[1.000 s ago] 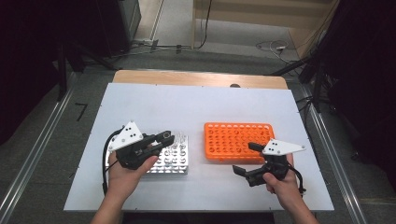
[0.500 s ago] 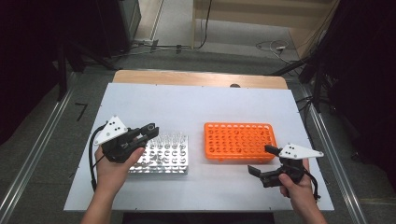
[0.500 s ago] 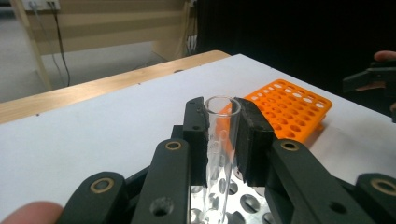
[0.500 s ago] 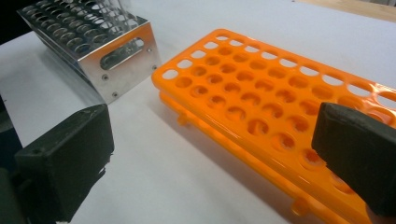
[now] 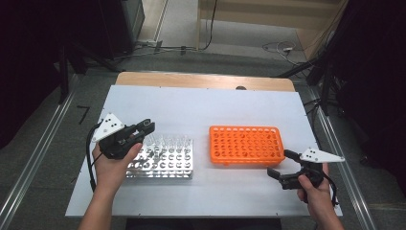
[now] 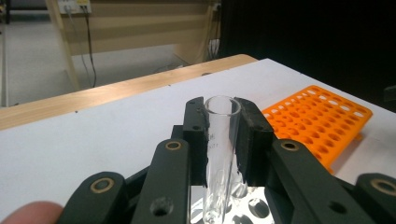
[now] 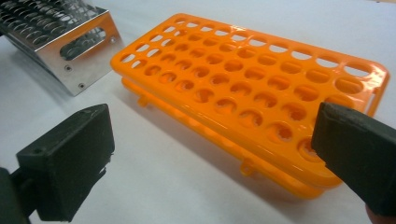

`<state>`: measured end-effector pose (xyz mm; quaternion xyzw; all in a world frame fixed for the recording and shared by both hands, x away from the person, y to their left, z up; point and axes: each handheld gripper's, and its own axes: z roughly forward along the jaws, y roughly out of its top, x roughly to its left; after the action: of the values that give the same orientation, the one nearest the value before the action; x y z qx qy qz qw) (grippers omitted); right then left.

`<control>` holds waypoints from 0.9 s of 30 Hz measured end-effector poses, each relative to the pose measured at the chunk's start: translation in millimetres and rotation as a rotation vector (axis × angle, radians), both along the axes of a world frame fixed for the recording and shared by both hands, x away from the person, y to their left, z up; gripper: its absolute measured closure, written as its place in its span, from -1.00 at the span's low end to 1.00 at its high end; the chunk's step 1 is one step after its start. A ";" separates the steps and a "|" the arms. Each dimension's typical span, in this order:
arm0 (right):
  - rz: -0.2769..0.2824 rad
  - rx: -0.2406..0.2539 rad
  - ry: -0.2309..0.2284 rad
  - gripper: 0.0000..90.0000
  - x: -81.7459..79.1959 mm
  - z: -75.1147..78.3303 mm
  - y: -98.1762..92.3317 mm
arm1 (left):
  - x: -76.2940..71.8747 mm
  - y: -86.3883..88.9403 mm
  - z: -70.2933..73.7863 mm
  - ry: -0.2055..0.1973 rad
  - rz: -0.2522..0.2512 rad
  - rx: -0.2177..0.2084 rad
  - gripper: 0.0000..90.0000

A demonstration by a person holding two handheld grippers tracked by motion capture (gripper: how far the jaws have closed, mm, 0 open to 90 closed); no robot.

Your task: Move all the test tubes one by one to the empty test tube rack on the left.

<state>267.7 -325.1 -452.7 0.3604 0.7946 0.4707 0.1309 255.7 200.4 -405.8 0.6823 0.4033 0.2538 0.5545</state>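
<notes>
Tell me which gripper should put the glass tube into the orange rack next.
Left. The left gripper is already shut on the glass tube above the metal rack. The right gripper is open and empty beside the orange rack, probably better for steadying it.

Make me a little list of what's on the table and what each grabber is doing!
table: white
metal rack: left side, some glass tubes in it
orange rack: right side, holes empty
left hand-held gripper: shut on a glass tube, over the metal rack
right hand-held gripper: open, holds nothing, near the orange rack's corner
</notes>
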 end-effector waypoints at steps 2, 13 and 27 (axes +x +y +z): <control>-0.006 0.005 0.000 -1.00 0.8 -0.3 -2.1 | 2.0 0.4 -2.1 0.003 0.006 0.002 0.69; -0.011 0.005 -0.005 -1.00 2.0 -0.9 -4.0 | 8.9 -2.4 -13.9 0.023 0.034 -0.003 0.69; -0.010 0.015 -0.013 -1.00 1.5 -0.3 -5.9 | 12.7 -16.9 -28.9 0.070 0.041 0.079 0.69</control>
<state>269.2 -331.0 -453.0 0.3622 0.7884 0.4783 0.1359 268.5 183.5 -434.8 0.7035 0.4260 0.2567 0.5076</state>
